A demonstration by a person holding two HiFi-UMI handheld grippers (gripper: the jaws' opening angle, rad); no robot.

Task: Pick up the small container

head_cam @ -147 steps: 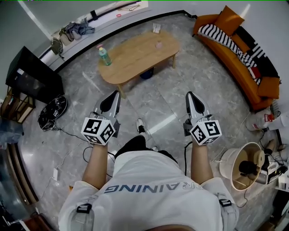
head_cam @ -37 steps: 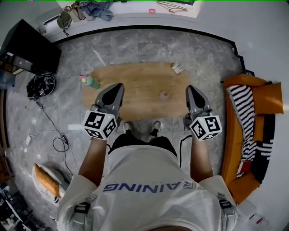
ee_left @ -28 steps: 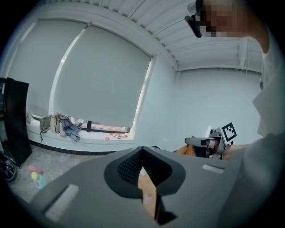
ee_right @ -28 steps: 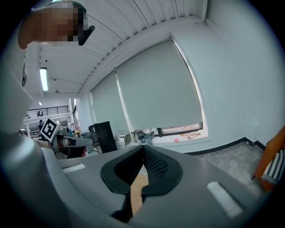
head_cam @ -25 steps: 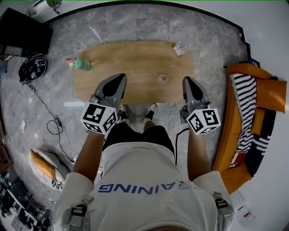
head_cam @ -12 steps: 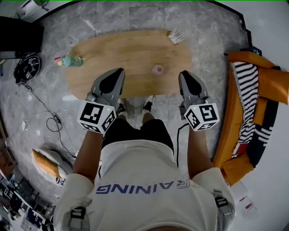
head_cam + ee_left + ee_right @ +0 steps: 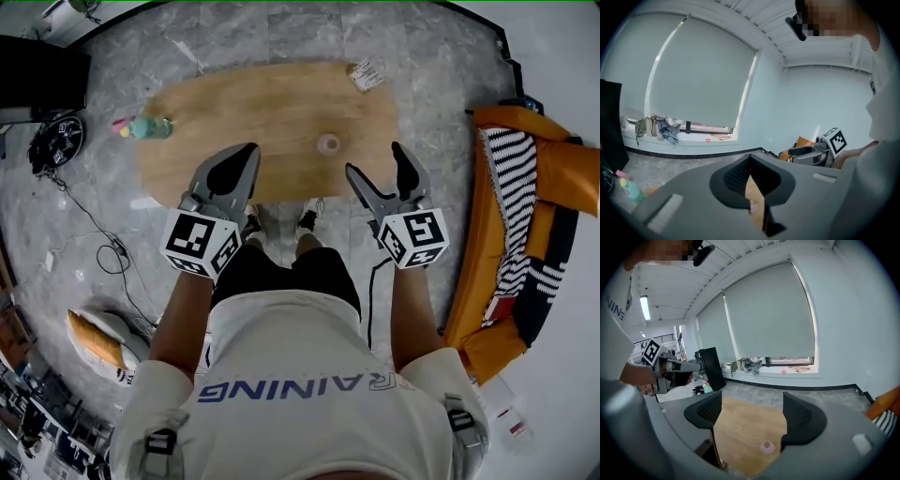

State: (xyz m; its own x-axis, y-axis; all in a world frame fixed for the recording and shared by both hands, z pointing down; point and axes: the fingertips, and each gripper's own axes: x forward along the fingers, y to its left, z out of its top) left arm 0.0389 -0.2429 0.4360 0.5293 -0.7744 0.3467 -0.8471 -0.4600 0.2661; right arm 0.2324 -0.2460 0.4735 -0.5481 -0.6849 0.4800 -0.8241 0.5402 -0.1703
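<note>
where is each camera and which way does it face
Head view: on the person's head, facing steeply down at wooden table and small container; shows torso, arms, left gripper, right gripper.
Left gripper view: on the left gripper, facing along shut jaws toward the window; shows the right gripper.
Right gripper view: on the right gripper, jaws just opening, nothing between, facing table and container; shows left gripper.
Shared: head and right gripper views show the container.

One oval wooden table (image 7: 272, 108) bears one small pink container (image 7: 327, 143), one green plastic bottle (image 7: 147, 127) at left, one white packet (image 7: 366, 75) far right; one orange sofa (image 7: 548, 183) right.
</note>
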